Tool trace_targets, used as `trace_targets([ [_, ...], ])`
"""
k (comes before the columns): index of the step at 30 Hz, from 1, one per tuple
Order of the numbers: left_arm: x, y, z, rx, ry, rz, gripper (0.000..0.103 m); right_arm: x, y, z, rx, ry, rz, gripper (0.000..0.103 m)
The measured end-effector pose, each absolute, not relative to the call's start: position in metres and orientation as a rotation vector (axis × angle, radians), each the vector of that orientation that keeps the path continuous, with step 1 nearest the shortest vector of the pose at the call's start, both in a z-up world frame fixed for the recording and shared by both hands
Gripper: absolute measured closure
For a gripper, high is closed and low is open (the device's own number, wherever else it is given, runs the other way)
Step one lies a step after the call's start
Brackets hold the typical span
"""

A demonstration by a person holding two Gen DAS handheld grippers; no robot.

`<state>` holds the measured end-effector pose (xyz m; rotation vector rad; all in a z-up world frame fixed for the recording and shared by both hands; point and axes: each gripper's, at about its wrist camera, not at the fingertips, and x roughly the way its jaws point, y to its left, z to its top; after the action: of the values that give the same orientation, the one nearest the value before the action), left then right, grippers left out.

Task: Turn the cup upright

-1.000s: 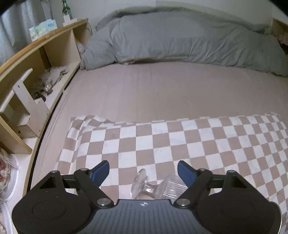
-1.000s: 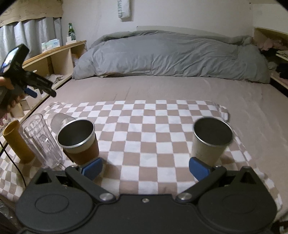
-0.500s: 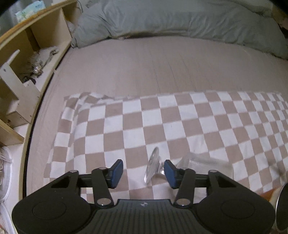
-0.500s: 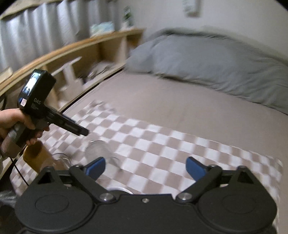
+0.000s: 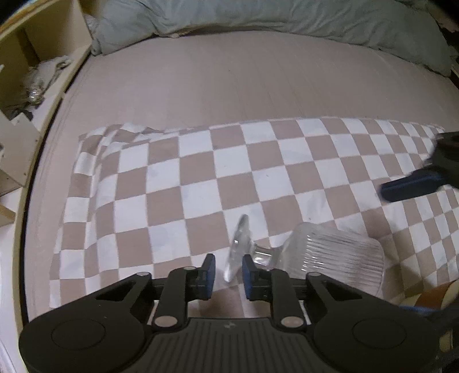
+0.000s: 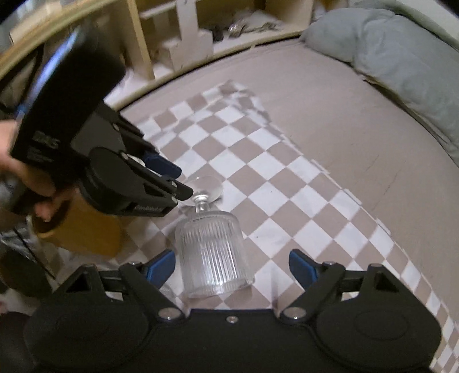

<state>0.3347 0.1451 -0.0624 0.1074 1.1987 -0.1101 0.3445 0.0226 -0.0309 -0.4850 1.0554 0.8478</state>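
The ribbed glass cup (image 6: 213, 255) lies on its side on the checkered cloth (image 5: 183, 183) over the bed, grey duvet (image 5: 258, 20) beyond. The left gripper (image 5: 228, 271), wider a second ago, has narrowed around the cup's foot, contact unclear. The right gripper (image 6: 232, 265), spread wide, has swung over to straddle the bowl.

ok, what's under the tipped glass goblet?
The goblet lies on its side on the checkered cloth, which covers the bed sheet. Squares show through the ribbed bowl. What lies beneath the cloth there is covered.

Bare checkered cloth (image 6: 266, 160) right of glass (image 6: 212, 252); brown cup (image 6: 86, 229) crowding its left.
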Motion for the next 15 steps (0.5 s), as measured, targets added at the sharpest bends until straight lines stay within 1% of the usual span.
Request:
trace_targets([
  [2,0.335,0.14,-0.065,0.136,1.202,-0.113,0.087,0.347,0.032,-0.038,-0.495,1.077,0.859,0.02],
  [8,0.335,0.138,-0.064,0.164,1.198,-0.121,0.089,0.356,0.038,-0.046,-0.42,1.128,0.906,0.02],
  [10,0.333,0.136,-0.065,0.175,1.197,-0.118,0.089,0.363,0.037,-0.051,-0.371,1.181,0.901,0.022],
  [12,0.333,0.135,-0.064,0.183,1.194,-0.121,0.09,0.367,0.035,-0.055,-0.326,1.224,0.901,0.021],
  [15,0.334,0.134,-0.064,0.182,1.199,-0.119,0.089,0.367,0.034,-0.055,-0.322,1.221,0.902,0.022],
])
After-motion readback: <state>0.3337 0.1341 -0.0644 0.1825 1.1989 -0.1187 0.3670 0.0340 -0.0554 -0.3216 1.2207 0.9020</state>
